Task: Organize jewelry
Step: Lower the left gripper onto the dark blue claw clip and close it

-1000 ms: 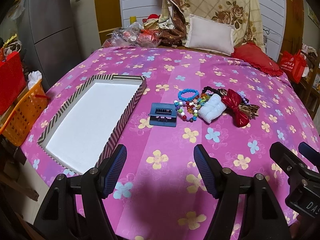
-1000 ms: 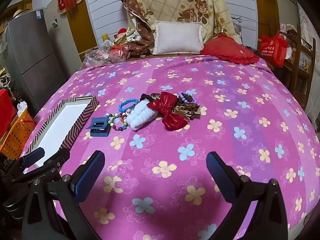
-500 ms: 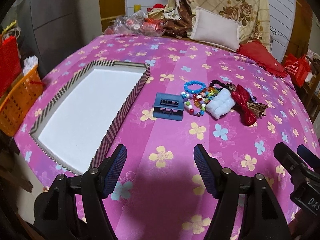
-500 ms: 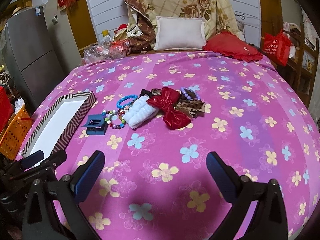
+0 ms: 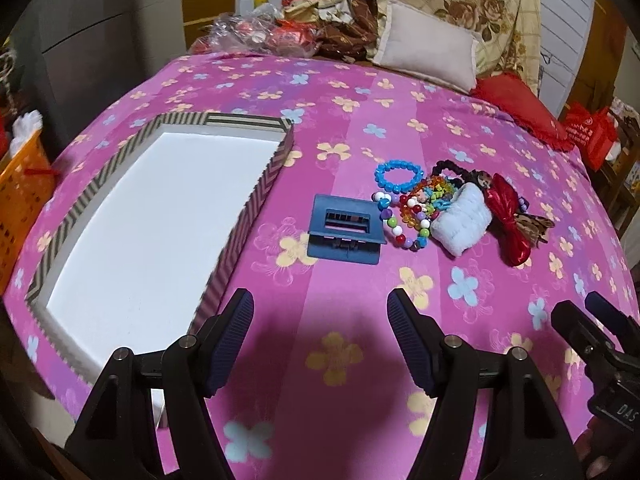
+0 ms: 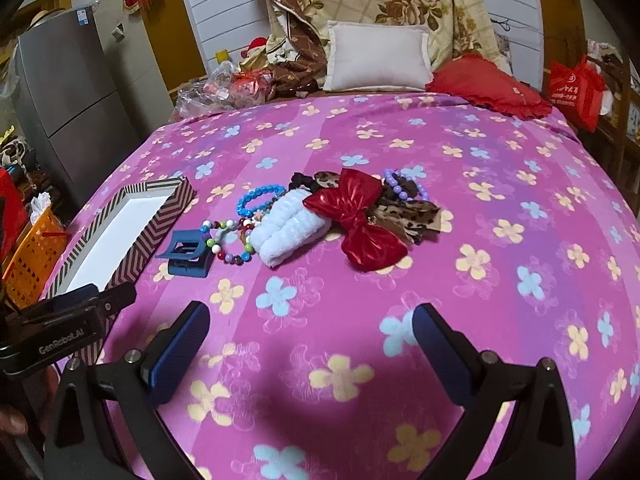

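Both tools empty, fingers spread apart, above the pink floral bed. Left tool is near the blue hair claw, which lies ahead, just right of the striped tray. Right tool is further back from the jewelry pile: bead bracelets, white scrunchie, red bow.

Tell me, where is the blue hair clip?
In the left wrist view the blue hair clip lies on the pink bedspread, between the striped box on its left and the colorful bead bracelets on its right.
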Motion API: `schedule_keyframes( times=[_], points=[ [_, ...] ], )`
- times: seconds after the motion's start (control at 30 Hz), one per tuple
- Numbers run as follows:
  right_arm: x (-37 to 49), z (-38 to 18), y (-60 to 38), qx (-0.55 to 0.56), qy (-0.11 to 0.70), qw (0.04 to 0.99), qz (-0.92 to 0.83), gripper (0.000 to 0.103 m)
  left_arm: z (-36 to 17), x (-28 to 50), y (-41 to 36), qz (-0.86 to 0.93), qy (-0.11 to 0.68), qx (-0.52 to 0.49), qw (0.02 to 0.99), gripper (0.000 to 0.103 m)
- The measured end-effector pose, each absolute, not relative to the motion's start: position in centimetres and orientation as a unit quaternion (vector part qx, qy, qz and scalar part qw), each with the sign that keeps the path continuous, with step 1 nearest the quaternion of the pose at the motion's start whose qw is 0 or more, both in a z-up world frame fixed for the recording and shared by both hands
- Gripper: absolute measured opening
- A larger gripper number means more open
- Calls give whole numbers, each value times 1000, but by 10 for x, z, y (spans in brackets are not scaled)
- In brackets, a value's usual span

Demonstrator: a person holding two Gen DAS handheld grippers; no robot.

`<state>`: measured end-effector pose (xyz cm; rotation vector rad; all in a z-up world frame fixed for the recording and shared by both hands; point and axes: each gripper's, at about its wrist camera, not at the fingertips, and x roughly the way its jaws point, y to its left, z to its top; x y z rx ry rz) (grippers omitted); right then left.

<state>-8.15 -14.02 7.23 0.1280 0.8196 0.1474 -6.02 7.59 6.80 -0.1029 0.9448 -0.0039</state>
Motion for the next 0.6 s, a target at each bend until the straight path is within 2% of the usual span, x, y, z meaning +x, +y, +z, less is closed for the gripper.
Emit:
schedule_keyframes(
  times=[0.33, 0.6],
  points=[
    [-68, 60, -142, 67, 410, 907, 71, 103, 57, -24, 76, -51, 468, -79, 879, 58],
    [-56, 53, -141, 76, 420, 901, 77, 103, 52, 6, 65, -52, 492, -38, 868, 58]
  ],
)
